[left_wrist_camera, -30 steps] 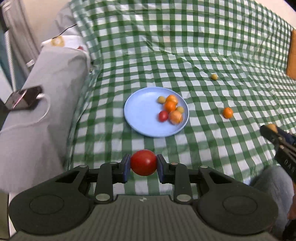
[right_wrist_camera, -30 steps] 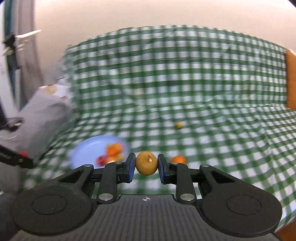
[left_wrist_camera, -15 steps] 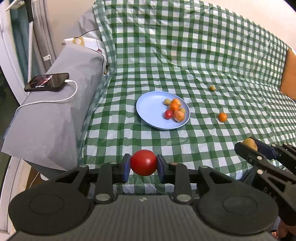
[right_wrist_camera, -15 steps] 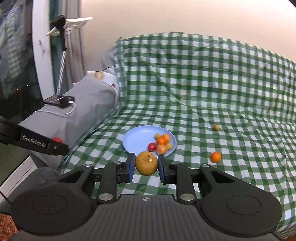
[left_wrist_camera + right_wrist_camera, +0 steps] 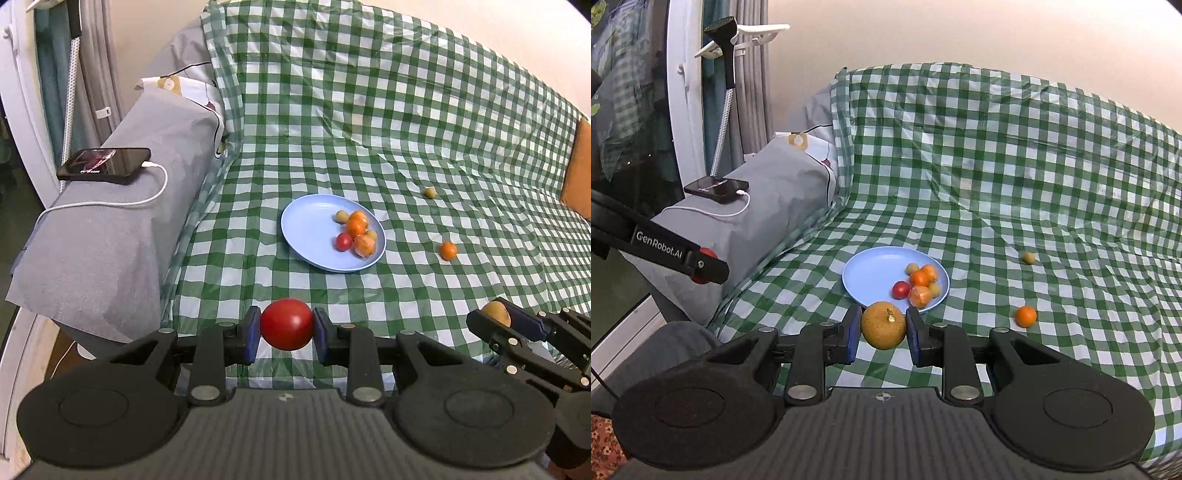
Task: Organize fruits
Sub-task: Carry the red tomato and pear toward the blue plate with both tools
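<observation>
1. Both wrist views now show the round light-blue plate [image 5: 314, 236] smaller and farther off than a second ago, so both hands have drawn back from it toward the near edge of the green-and-white checked cloth [image 5: 369, 129]. Each fruit stays gripped as before.
2. The left gripper [image 5: 287, 330] has its jaws narrow, pressed on a smooth round red tomato [image 5: 287, 328]. It hangs in front of the plate, above the near edge of the cloth.
3. The right gripper [image 5: 882, 332] is closed on a rough brown round fruit with a small stem [image 5: 883, 329], just in front of the plate.
4. On the plate, at its right side, a small heap of fruits [image 5: 356, 232] lies together: orange ones, one red, some pale yellow.
5. To the right of the plate, well apart, a small orange fruit [image 5: 448, 250] lies on the cloth. Behind it is a tiny yellow-green fruit [image 5: 429, 192].
6. To the left of the plate, a black phone with a white cable [image 5: 105, 164] rests on a grey covered armrest [image 5: 110, 240].
7. My judgement: two fruits are in the air and two are loose, so the sorting is only partly done. The carried fruits probably go to the plate next.
</observation>
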`<state>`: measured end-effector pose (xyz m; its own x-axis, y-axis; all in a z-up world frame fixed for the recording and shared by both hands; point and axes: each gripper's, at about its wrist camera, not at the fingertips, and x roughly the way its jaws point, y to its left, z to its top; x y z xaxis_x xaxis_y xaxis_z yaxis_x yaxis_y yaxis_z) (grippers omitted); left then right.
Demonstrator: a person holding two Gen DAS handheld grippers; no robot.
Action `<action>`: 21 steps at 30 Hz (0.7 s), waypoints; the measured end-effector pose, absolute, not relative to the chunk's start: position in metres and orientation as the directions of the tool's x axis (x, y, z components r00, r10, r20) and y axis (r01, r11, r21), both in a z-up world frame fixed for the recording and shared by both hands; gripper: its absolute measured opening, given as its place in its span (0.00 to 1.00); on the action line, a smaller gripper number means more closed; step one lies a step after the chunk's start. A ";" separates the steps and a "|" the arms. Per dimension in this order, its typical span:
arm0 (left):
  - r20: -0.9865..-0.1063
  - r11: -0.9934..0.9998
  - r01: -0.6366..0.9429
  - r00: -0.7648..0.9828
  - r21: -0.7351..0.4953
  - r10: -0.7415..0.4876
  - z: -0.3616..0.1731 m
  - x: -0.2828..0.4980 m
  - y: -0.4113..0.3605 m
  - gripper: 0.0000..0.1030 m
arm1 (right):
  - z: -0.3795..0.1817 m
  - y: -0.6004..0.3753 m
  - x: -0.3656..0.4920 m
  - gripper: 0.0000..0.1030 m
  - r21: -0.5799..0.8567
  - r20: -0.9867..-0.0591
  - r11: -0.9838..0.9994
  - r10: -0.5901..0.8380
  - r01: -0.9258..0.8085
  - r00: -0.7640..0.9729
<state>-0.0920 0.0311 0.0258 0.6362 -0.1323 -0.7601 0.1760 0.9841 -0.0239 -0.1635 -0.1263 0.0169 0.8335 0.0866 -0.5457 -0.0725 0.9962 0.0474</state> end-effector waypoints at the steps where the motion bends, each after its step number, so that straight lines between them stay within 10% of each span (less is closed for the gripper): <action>1: -0.762 0.984 0.174 0.634 -0.024 -0.131 0.025 -0.090 0.032 0.32 | 0.016 -0.126 -0.162 0.26 0.046 -0.547 0.996 0.087 -0.074 0.832; 21: -0.800 0.981 0.192 0.586 -0.016 -0.127 0.003 0.004 0.015 0.32 | -0.010 -0.149 -0.077 0.26 0.064 -0.596 0.997 0.070 -0.040 0.800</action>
